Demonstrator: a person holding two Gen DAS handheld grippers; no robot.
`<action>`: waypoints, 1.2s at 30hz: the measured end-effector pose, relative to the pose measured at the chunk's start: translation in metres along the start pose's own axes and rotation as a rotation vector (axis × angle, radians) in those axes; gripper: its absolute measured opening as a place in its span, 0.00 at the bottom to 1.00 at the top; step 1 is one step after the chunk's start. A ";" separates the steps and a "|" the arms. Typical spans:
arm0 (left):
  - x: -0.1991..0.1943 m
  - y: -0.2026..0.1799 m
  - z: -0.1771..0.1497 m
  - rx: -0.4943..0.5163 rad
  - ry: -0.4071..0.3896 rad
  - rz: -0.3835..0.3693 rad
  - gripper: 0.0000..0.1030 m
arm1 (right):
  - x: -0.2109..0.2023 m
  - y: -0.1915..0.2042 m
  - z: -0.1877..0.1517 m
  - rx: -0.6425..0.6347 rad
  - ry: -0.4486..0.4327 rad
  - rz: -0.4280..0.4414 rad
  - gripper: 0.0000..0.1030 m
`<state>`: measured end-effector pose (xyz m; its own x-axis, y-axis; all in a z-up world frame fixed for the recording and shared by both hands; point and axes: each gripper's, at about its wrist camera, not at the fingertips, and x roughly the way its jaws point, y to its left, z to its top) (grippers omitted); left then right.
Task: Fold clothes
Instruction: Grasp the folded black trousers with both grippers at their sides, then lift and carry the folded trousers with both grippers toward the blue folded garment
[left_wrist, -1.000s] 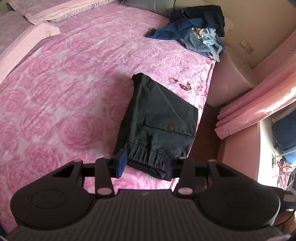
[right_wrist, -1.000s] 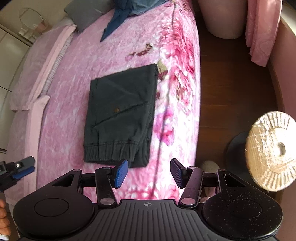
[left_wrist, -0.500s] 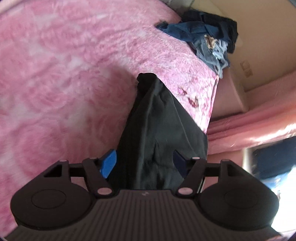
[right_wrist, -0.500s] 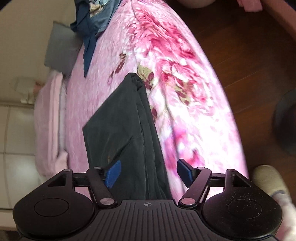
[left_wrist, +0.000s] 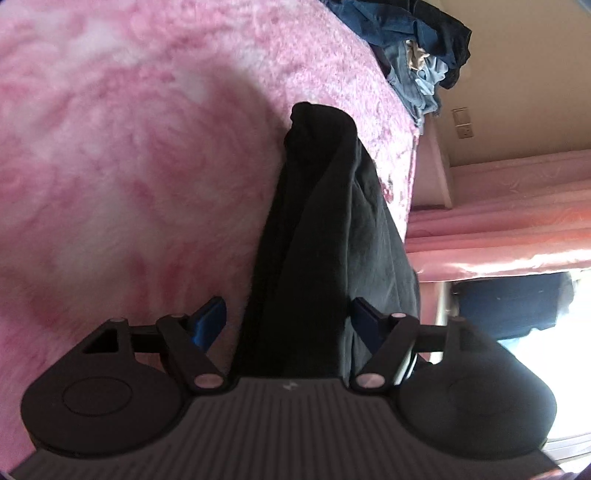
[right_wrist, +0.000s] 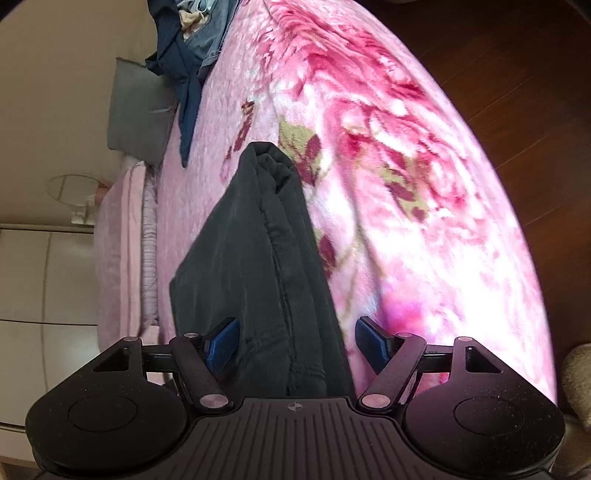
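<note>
Dark folded trousers (left_wrist: 325, 221) lie on the pink rose-patterned bed (left_wrist: 129, 166) near its edge. My left gripper (left_wrist: 288, 317) is low over the near end of the trousers, its jaws opening wide; the cloth lies between the blue pads (left_wrist: 208, 321) without touching them. In the right wrist view the same trousers (right_wrist: 258, 240) run away from the camera. My right gripper (right_wrist: 297, 332) stands open astride their near right edge, pads (right_wrist: 371, 341) clear of the fabric.
A heap of denim clothes (left_wrist: 417, 48) lies at the bed's far end, also seen in the right wrist view (right_wrist: 188, 44) beside a grey pillow (right_wrist: 140, 107). Pink curtains (left_wrist: 498, 221) hang past the bed edge. Dark wooden floor (right_wrist: 498, 74) lies to the right.
Both grippers have dropped from high above the bed to just over the trousers' near end. Both sets of jaws have spread wider.
</note>
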<state>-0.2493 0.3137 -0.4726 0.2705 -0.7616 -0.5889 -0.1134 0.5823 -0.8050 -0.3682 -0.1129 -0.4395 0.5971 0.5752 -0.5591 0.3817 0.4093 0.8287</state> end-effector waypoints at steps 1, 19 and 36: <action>0.004 0.002 0.003 -0.011 0.001 -0.024 0.66 | 0.003 0.000 0.001 0.005 -0.001 0.014 0.71; -0.032 -0.033 -0.047 0.112 -0.057 -0.082 0.21 | -0.012 0.019 -0.022 -0.048 0.067 0.105 0.32; -0.192 -0.061 -0.332 -0.094 -0.409 0.023 0.20 | -0.134 0.013 -0.156 -0.115 0.329 0.151 0.32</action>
<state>-0.6112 0.3297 -0.3338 0.6223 -0.5613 -0.5455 -0.2057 0.5551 -0.8059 -0.5533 -0.0741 -0.3572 0.3752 0.8242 -0.4241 0.2138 0.3682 0.9048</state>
